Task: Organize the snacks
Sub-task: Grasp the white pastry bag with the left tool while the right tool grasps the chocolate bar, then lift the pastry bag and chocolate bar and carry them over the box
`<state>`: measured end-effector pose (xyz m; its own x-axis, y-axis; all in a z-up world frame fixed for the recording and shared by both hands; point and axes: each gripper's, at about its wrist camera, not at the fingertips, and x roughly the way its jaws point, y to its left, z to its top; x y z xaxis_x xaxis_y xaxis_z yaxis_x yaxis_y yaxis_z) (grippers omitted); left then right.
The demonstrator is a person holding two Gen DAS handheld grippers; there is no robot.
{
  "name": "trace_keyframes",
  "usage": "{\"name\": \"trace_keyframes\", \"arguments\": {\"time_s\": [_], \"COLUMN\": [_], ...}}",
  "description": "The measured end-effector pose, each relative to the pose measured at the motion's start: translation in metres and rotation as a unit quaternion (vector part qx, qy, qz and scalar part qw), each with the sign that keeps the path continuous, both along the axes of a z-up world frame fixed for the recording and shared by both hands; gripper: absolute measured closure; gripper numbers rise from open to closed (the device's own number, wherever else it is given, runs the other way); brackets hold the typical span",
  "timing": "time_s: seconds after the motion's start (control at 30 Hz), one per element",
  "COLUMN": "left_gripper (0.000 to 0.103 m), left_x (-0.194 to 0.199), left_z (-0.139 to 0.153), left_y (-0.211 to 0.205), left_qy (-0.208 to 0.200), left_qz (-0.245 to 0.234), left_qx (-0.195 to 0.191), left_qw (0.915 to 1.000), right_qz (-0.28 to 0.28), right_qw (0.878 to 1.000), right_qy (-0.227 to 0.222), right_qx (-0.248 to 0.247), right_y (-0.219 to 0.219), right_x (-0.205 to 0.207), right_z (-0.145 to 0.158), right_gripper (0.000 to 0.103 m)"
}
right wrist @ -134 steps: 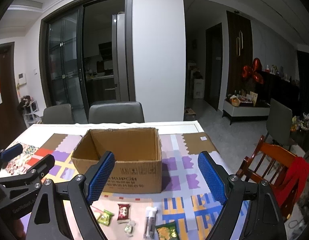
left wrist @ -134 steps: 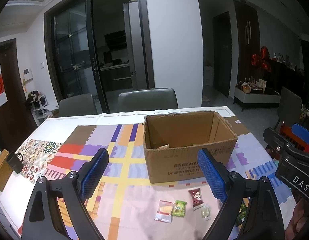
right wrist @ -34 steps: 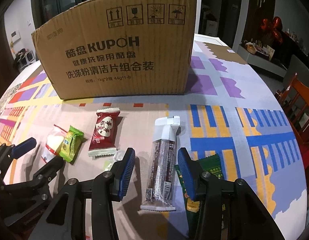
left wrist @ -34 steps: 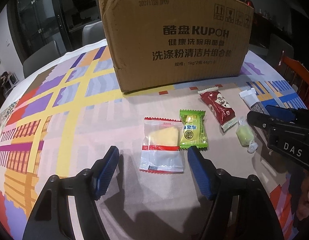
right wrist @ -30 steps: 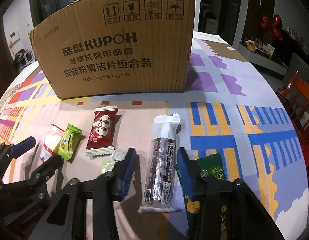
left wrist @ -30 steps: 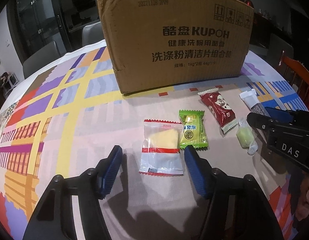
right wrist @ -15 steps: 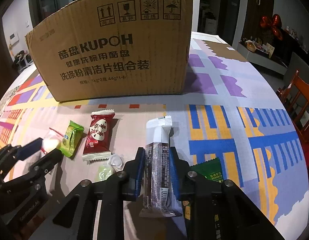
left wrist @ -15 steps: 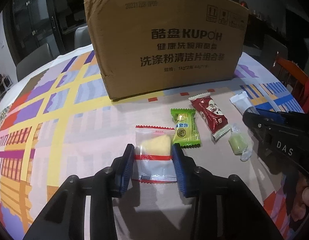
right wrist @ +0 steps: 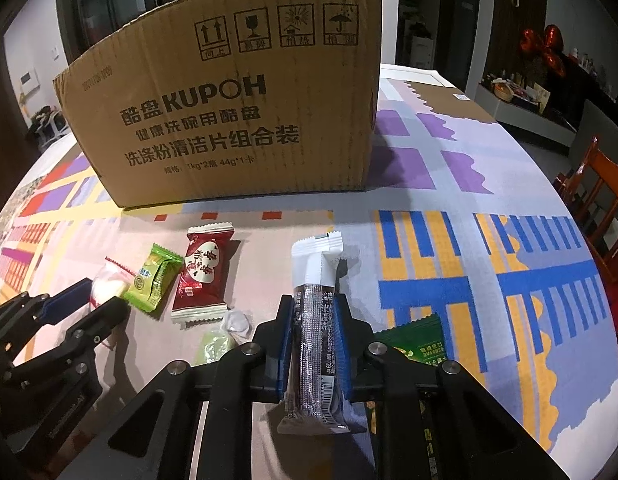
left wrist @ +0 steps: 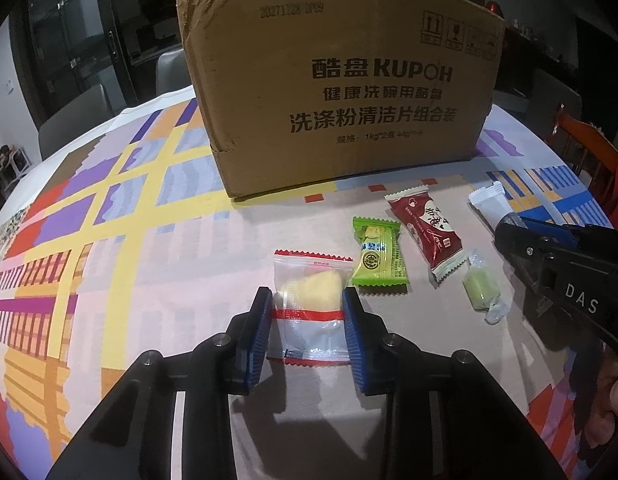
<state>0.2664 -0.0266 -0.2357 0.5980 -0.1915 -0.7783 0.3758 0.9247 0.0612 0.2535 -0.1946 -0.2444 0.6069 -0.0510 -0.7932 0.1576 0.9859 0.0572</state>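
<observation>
My left gripper is shut on the clear packet with a yellow cake, which still rests on the tablecloth. My right gripper is shut on the long brown-and-white snack bar, its white end tilted up off the cloth. Between them lie a green packet, a red packet and a small green candy. The cardboard box stands upright behind the snacks. The right gripper's side shows in the left wrist view, and the left gripper shows in the right wrist view.
A dark green packet lies partly under my right gripper's right finger. The patterned tablecloth covers the table. A wooden chair stands past the table's right edge.
Both grippers came down from above the table to the snacks and closed: the left on the yellow cake packet, the right on the snack bar, whose far end has lifted.
</observation>
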Motion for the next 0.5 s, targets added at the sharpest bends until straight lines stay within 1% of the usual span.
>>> {"name": "trace_keyframes", "arguments": {"time_s": [0.2,0.5], "left_gripper": [0.07,0.07], "left_x": [-0.002,-0.004], "left_z": [0.003,0.014], "left_y": [0.003,0.005], "left_qy": [-0.002,-0.012], "left_qz": [0.006,0.008], "left_qx": [-0.001,-0.005], "left_qw": [1.0,0.9999], "right_qz": [0.002,0.004], "right_qw": [1.0,1.0], "right_qy": [-0.005,-0.016], "right_qx": [-0.001,-0.004], "right_y": [0.001,0.004], "right_x": [-0.003,-0.008], "right_z": [0.004,0.014], "right_gripper": [0.083,0.083]}}
